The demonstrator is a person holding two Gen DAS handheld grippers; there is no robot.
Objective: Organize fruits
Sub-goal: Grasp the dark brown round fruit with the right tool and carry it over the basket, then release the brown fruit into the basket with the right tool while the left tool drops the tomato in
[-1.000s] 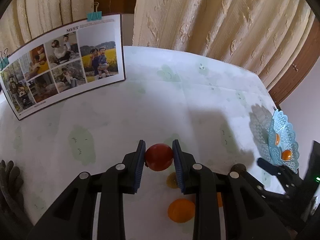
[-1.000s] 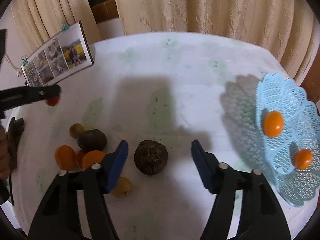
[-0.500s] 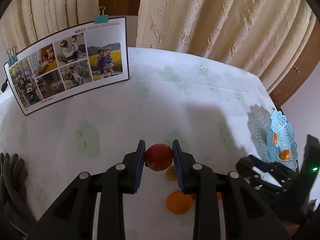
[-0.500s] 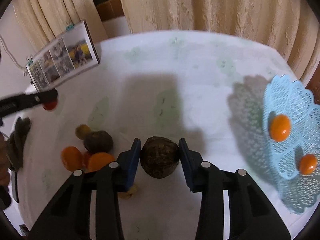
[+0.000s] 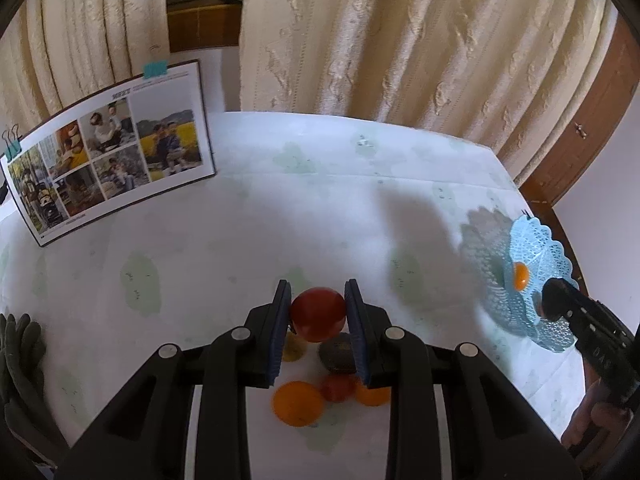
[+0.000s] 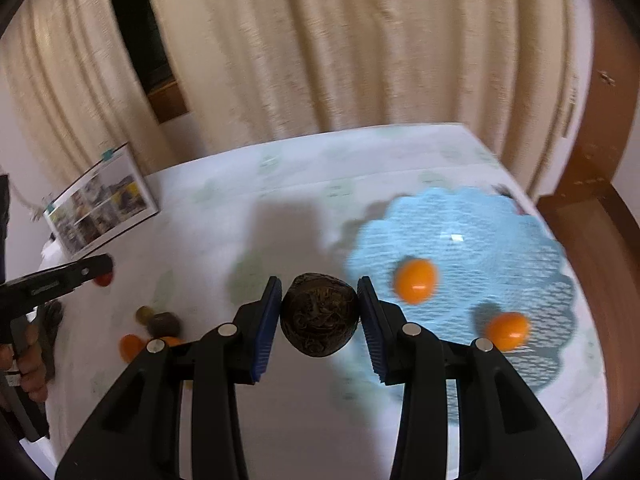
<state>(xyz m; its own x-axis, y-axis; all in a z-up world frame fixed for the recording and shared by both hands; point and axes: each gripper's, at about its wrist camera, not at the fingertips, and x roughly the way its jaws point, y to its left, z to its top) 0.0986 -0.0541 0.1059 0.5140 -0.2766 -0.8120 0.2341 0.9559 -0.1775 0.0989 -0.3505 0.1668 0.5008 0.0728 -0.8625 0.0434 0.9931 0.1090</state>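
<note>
My left gripper (image 5: 318,300) is shut on a round red fruit (image 5: 318,314), held above a heap of loose fruit on the white table: an orange (image 5: 298,403), a small red one (image 5: 338,387), a dark one (image 5: 338,356) and a yellowish one (image 5: 294,346). My right gripper (image 6: 319,296) is shut on a dark brown wrinkled fruit (image 6: 319,320), held in the air just left of the light blue lattice basket (image 6: 500,232). Two oranges (image 6: 415,281) (image 6: 507,330) lie in the basket. The right wrist view is motion-blurred.
A clipped photo board (image 5: 108,152) leans at the table's back left. A dark glove (image 5: 18,352) lies at the left edge. Cream curtains hang behind the table, and a wooden door (image 5: 580,128) stands at the right. The basket sits near the table's right edge.
My right gripper closed on the dark brown fruit, lifted it off the table and carried it right toward the basket. My left gripper rose a little with the red fruit.
</note>
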